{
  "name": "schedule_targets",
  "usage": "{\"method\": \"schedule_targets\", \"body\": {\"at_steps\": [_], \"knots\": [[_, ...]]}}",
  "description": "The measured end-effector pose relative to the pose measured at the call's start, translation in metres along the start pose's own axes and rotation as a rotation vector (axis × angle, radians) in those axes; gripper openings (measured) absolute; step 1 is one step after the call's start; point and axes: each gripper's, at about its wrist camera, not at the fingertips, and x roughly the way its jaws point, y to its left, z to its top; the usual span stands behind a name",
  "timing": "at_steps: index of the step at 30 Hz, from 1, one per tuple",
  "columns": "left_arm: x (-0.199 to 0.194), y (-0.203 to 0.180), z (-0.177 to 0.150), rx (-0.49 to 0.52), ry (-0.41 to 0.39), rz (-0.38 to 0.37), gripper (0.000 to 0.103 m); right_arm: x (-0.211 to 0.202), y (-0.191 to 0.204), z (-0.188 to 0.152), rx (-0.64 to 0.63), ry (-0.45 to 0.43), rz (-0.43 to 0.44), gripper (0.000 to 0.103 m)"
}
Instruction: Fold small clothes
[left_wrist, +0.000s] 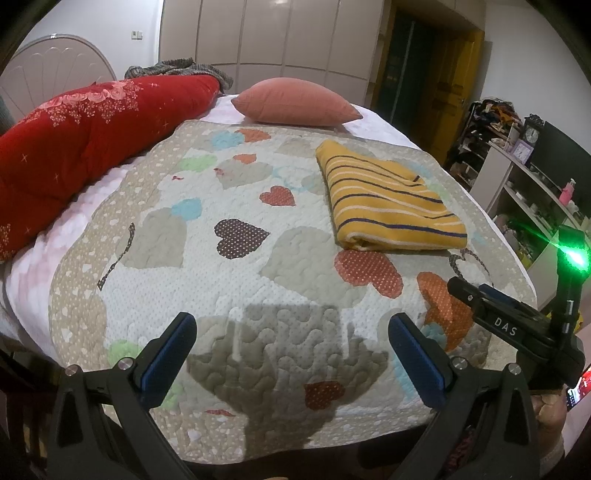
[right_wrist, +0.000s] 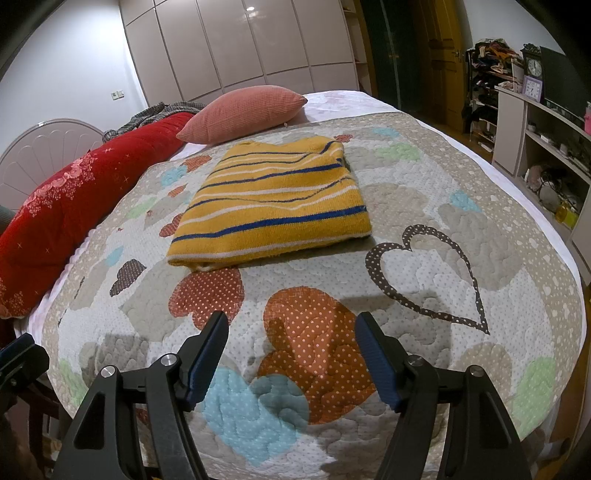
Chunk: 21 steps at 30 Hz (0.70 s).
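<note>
A yellow knit garment with blue and white stripes (left_wrist: 391, 201) (right_wrist: 273, 203) lies folded into a thick rectangle on the heart-patterned quilt (left_wrist: 258, 258) (right_wrist: 443, 258). My left gripper (left_wrist: 291, 325) hovers open over the quilt's near edge, well short of the garment and to its left, with nothing between its blue pads. My right gripper (right_wrist: 291, 325) is also open and empty, above an orange heart patch just in front of the garment. In the left wrist view the right gripper's black body (left_wrist: 517, 325) shows at the right with a green light.
A red floral bolster (left_wrist: 85, 147) (right_wrist: 74, 206) lies along the left side of the bed, and a pink pillow (left_wrist: 295, 101) (right_wrist: 243, 112) sits at the far end. Shelves (left_wrist: 535, 192) (right_wrist: 546, 147) with clutter stand to the right. Wardrobe doors (right_wrist: 240, 40) fill the back wall.
</note>
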Motion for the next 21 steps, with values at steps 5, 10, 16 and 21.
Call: {"method": "schedule_targets", "body": {"at_steps": [5, 10, 16, 21], "knots": [[0.0006, 0.0010, 0.0006, -0.002, 0.001, 0.000, 0.103, 0.0001, 0.0001, -0.0003, 0.000, 0.000, 0.000, 0.076], [0.0023, 0.0013, -0.0018, -0.006, 0.006, 0.004, 0.103, 0.0001, 0.0000, -0.0012, -0.001, -0.001, -0.001, 0.077], [0.0030, 0.0014, -0.0023, -0.006, 0.007, 0.007, 0.103, 0.0002, 0.0004, -0.0009, -0.001, 0.000, -0.001, 0.077], [0.0030, 0.0014, -0.0016, -0.007, 0.008, 0.007, 0.103, 0.0003, 0.0007, -0.0012, -0.001, 0.000, 0.000, 0.077]]}}
